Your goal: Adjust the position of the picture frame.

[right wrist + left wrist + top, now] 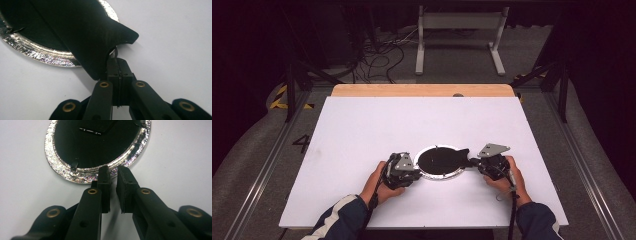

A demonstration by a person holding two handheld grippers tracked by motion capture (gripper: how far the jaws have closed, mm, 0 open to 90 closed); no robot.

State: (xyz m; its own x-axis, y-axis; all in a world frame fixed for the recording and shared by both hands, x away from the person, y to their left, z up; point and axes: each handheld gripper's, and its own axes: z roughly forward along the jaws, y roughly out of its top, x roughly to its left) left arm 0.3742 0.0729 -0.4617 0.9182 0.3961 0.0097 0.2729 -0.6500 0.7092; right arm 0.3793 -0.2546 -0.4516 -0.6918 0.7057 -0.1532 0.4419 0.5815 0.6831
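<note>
High view: we see a round foil dish [441, 162] lying on the white table [362, 130], its silver rim ringing a black interior. A black sheet [458, 155] lies in the dish and sticks out over the rim on the dish's right. The left gripper [414, 170] sits just beside the dish's left rim; the right gripper [475, 162] meets the overhanging black sheet just right of the dish.

Left gripper view: we see the left gripper's fingers [104, 185] slightly apart, their tips at the near rim of the foil dish [62, 171], with nothing between them. Whether they touch the rim we cannot tell.

Right gripper view: we see the right gripper's fingers [113, 72] pressed together, apparently clamped on the edge of the black sheet [97, 37], which runs from the dish's interior out over the foil dish [37, 53].
</note>
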